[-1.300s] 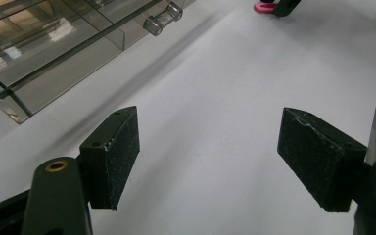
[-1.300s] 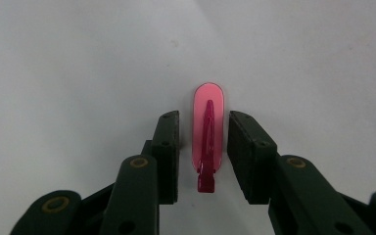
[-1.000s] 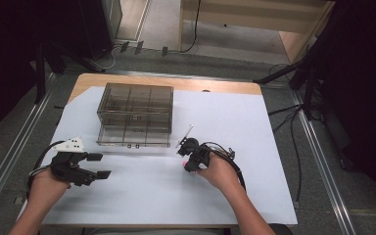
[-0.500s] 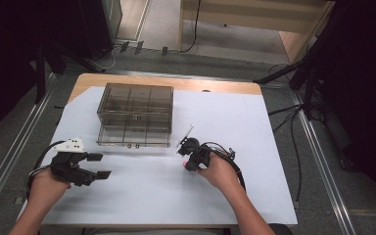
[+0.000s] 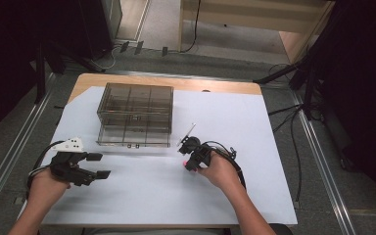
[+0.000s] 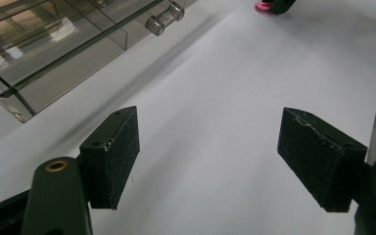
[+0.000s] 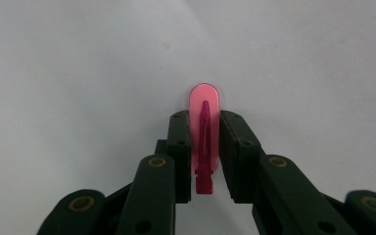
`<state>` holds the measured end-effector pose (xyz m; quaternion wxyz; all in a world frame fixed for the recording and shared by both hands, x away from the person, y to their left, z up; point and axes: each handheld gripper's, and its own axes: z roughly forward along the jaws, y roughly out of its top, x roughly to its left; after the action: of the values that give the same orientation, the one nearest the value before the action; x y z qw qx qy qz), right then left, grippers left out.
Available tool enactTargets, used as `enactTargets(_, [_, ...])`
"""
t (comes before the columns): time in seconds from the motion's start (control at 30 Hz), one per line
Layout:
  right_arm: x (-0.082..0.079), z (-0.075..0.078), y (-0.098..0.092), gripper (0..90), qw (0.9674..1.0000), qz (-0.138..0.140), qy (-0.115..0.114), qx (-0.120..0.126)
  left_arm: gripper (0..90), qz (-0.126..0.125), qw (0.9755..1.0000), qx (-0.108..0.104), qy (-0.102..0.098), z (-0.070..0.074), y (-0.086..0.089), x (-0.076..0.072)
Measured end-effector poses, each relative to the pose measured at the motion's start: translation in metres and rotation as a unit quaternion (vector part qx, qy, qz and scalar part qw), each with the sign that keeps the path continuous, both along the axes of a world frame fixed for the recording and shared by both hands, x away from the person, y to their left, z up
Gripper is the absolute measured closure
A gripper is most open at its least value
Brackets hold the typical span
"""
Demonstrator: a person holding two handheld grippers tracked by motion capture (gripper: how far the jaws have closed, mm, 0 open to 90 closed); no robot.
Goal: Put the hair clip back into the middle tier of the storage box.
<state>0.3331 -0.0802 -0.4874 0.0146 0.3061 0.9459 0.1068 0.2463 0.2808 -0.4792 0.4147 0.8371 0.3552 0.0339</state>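
On the white table (image 5: pixel 254 147), the right gripper (image 7: pixel 204 147) pinched a pink clip (image 7: pixel 204 105) between its jaws, near a clear plastic drawer box (image 5: pixel 134 115). The left gripper (image 6: pixel 215 161) hovered apart with its jaws spread wide, holding nothing.

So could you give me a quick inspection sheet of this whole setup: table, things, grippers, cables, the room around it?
Surface: wooden table covered by a white sheet.
Job's things: clear drawer box at the sheet's back left, drawers shut; small pink clip in the middle.
Clutter: nothing seen.
Grippers: left gripper open above the bare sheet, near the box; right gripper shut on the clip, low over the sheet.
Cables: one trails from each gripper along the person's forearm; more lie on the floor right of the table and behind it.
Surroundings: grey floor with metal rails on both sides, dark stands, wooden furniture at the back.
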Motion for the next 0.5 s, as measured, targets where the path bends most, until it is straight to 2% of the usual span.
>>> enactTargets(0.1, [0.000, 0.001, 0.000, 77.2, 1.0000, 0.000, 0.005, 0.003, 24.6, -0.001, 1.0000, 0.001, 0.000, 0.000, 0.000, 0.000])
enactTargets(0.5, [-0.001, 0.013, -0.005, 77.1, 0.9998, -0.007, -0.001, 0.020, 24.6, 0.000, 1.0000, 0.000, 0.000, 0.000, 0.000, 0.000])
